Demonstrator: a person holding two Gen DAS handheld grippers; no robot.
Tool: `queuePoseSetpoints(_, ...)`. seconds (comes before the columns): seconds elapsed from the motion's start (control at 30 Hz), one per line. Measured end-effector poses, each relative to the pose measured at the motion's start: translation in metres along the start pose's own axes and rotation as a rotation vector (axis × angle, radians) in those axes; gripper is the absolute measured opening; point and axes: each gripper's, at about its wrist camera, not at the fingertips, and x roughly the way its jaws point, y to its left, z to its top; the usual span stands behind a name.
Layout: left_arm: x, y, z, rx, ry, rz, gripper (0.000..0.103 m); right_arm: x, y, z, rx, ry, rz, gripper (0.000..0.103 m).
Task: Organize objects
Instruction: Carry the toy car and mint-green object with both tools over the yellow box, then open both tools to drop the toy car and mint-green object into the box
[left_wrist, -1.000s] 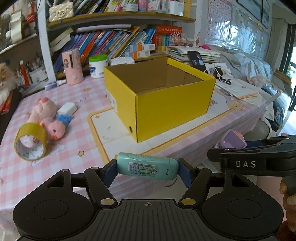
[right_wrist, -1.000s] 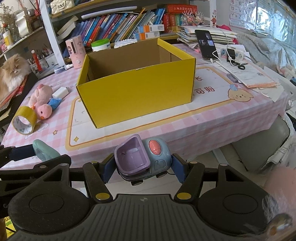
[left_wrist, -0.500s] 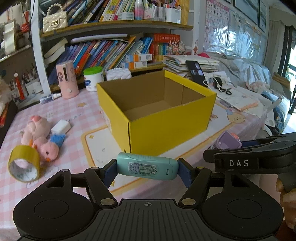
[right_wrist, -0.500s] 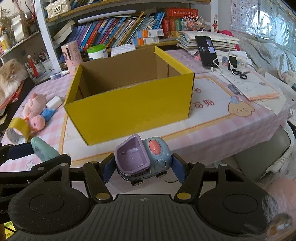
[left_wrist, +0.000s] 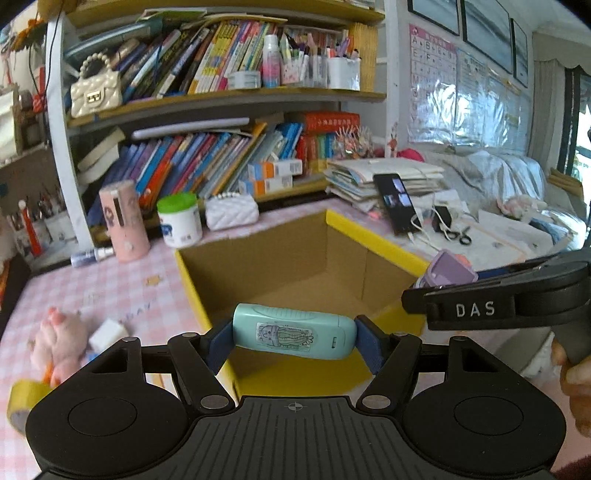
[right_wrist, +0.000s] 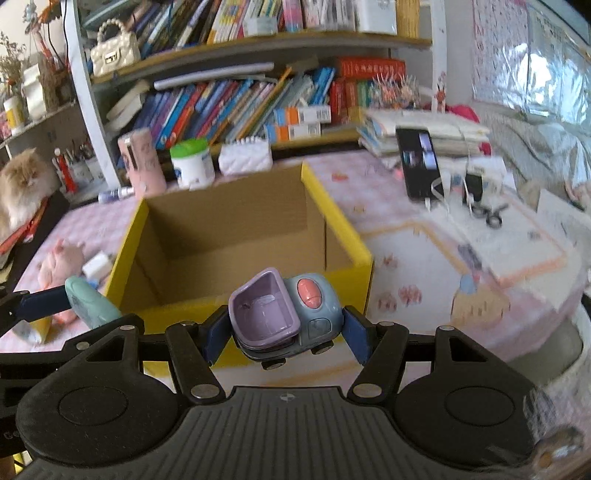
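My left gripper (left_wrist: 293, 338) is shut on a teal oblong case (left_wrist: 293, 331) with a cactus sticker, held crosswise over the near edge of an open yellow cardboard box (left_wrist: 376, 242). My right gripper (right_wrist: 280, 334) is shut on a purple-and-blue toy car (right_wrist: 284, 314), held above the near wall of the same box (right_wrist: 129, 240). The box inside looks empty. The toy car also shows at the right of the left wrist view (left_wrist: 448, 267), and the teal case at the left of the right wrist view (right_wrist: 90, 304).
A pink plush toy (left_wrist: 61, 336), a white eraser (left_wrist: 109, 328) and a yellow tape roll (left_wrist: 22, 398) lie left of the box. A pink cylinder (left_wrist: 123, 219), a green-lidded jar (left_wrist: 179, 218), a phone (left_wrist: 397, 203), scissors (right_wrist: 489, 216) and bookshelves stand behind. A cat (right_wrist: 22, 184) sits far left.
Both grippers have moved forward and up toward the box, which now fills more of each view with its inside visible. Each still holds its object.
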Motion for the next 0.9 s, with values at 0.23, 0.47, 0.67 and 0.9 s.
queuePoseSetpoints(0.23, 0.045, -0.003, 0.024, 0.022, 0.053, 0.073, 0.069, 0.025, -0.013, 0.044, -0.072, -0.040, 0.040, 0.062)
queuePoseSetpoints(0.47, 0.104, -0.002, 0.034, 0.029, 0.172, 0.124, 0.069, 0.081, 0.001, 0.079, -0.195, 0.008, 0.124, 0.062)
queuePoseSetpoints(0.67, 0.146, 0.001, 0.029, 0.021, 0.295, 0.145, 0.070, 0.150, 0.017, 0.095, -0.304, 0.167, 0.192, 0.062)
queuePoseSetpoints(0.9, 0.161, -0.001, 0.032, 0.074, 0.358, 0.158, 0.070, 0.205, 0.037, 0.091, -0.449, 0.316, 0.222, 0.062)
